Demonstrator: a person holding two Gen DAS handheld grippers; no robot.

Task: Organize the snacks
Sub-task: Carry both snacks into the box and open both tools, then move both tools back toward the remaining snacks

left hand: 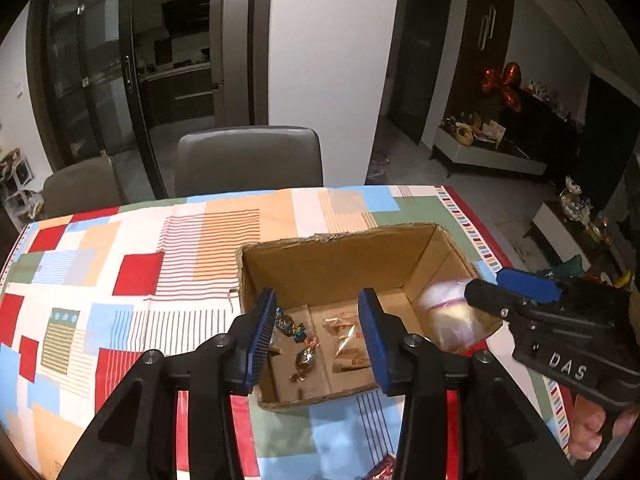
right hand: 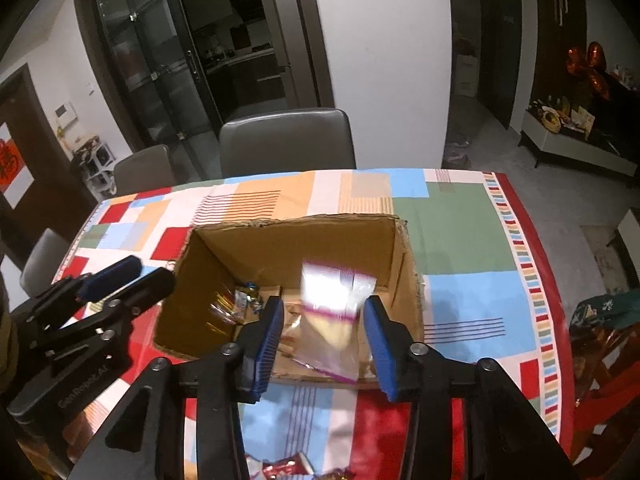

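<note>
Patchwork tablecloth (left hand: pixel 140 272) under cardboard box (left hand: pixel 340 256); grey chairs (left hand: pixel 248 160) behind.

The clear zip bag (right hand: pixel 334 312) is motion-blurred; red wrappers (right hand: pixel 280 468) cut off below.

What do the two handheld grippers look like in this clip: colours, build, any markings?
Both are black plastic frames with silver pivot bolts and blue ribbed pads on the jaws. The right gripper carries raised silver letters "DAS" on its body; the left gripper has faint embossed lettering on its handle, too small to read surely. No cables show.
</note>
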